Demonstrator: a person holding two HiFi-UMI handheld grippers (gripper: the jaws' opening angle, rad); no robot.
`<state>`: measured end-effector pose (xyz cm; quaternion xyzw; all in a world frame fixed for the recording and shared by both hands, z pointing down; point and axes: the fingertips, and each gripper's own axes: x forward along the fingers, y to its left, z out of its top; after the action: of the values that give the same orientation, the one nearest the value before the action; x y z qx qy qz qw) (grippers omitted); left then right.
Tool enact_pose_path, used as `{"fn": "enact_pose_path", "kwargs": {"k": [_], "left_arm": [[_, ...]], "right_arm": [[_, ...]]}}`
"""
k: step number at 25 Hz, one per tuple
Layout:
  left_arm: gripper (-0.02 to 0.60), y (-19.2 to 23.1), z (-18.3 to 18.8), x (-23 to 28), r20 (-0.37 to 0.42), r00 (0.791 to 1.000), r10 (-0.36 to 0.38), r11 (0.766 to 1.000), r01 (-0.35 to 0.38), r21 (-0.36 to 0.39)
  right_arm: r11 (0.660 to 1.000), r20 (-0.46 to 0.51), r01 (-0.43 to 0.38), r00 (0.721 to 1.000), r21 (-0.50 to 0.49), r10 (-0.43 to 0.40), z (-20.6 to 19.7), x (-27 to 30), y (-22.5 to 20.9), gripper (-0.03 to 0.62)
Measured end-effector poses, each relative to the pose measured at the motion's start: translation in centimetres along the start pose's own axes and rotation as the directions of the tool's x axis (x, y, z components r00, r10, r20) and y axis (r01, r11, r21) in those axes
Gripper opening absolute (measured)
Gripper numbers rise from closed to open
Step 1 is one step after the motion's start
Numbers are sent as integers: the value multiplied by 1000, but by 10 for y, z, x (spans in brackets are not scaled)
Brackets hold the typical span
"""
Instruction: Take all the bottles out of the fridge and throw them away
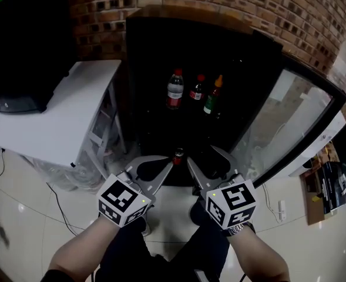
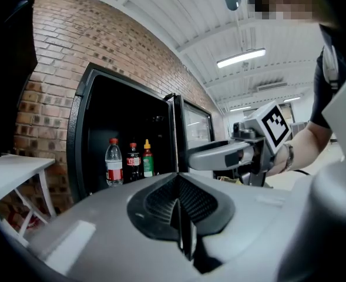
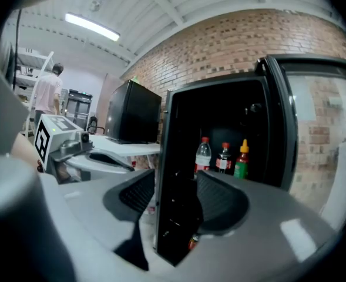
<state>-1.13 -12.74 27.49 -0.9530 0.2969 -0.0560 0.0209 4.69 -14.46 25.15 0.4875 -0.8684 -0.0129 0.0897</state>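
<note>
The black fridge point(image 1: 161, 46) stands open. On its shelf are a clear water bottle point(image 1: 174, 90) with a red cap, a dark cola bottle point(image 1: 197, 88) and a green bottle point(image 1: 212, 97) with an orange cap. Lower down, a fourth bottle's red cap point(image 1: 178, 153) shows just past the gripper tips. My left gripper point(image 1: 170, 162) is shut and empty. My right gripper point(image 1: 201, 155) is open with nothing held. In the right gripper view the fridge's edge point(image 3: 175, 175) and the low bottle point(image 3: 193, 241) show beyond the open jaws. Both grippers hover in front of the fridge, short of the shelf.
The glass fridge door point(image 1: 290, 116) swings out to the right. A white table point(image 1: 61, 116) with a black appliance point(image 1: 26, 46) stands at the left, cables on the tiled floor beside it. A brick wall is behind. A person point(image 3: 46, 93) stands far off.
</note>
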Motion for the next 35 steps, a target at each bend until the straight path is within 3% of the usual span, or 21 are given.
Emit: {"fn": "enact_pose_path", "kwargs": {"k": [15,23,35], "left_arm": [[5,50,2,27,7,1000,17,1000,-17,-10],[5,71,-3,37,-18,1000,19,999,-19,28],[5,88,-4,48,-43,998,-47,995,50,86]], "right_arm": [[999,7,48,999,-9,-48,24,85,-33,229],[996,-10,90,996,-6,-90,27,141,-54,255],[988,-41,154,987,-18,-154,36,212,-82,275]]}}
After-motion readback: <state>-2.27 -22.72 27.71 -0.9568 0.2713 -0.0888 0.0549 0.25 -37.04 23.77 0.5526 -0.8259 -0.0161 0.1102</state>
